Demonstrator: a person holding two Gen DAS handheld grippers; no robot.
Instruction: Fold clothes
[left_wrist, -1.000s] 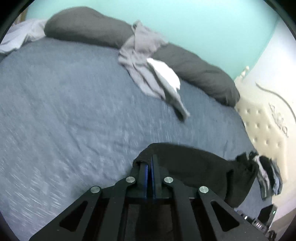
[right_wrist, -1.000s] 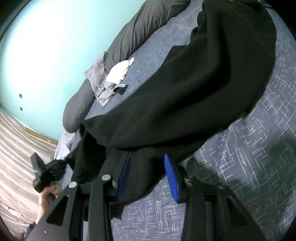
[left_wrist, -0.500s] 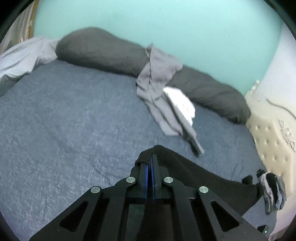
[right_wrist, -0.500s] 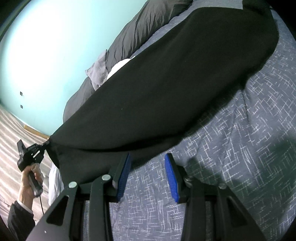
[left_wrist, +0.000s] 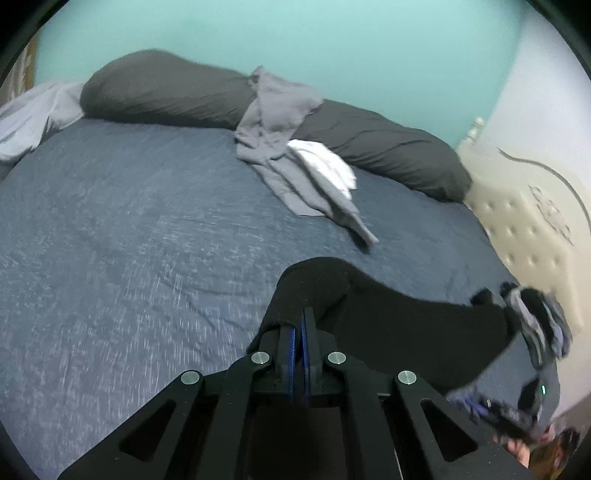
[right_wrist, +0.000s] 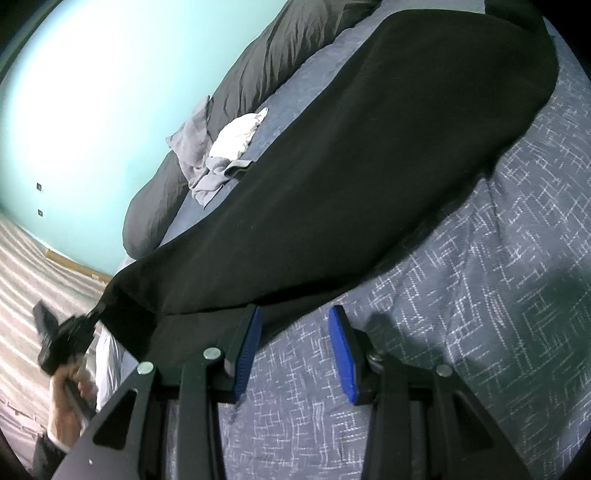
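Note:
A black garment (right_wrist: 351, 177) lies stretched across the blue-grey bedspread (right_wrist: 480, 332). My left gripper (left_wrist: 300, 317) is shut on one end of the black garment (left_wrist: 388, 317), holding it above the bed. In the right wrist view that same left gripper (right_wrist: 70, 332) shows at the lower left in a hand, with the cloth's corner pinched. My right gripper (right_wrist: 295, 314) is open low over the bedspread, its left blue pad (right_wrist: 247, 350) touching the garment's near edge, nothing between the pads.
A grey garment (left_wrist: 280, 147) and a white cloth (left_wrist: 325, 166) lie against the long dark pillows (left_wrist: 166, 88) at the far side. A small pile of dark clothes (left_wrist: 535, 321) sits by the cream tufted headboard (left_wrist: 524, 229). A light sheet (left_wrist: 29, 114) at far left.
The left gripper pulled the garment's end out and away, drawing the cloth from a loose heap into a long taut strip. The right gripper stayed open at the near edge.

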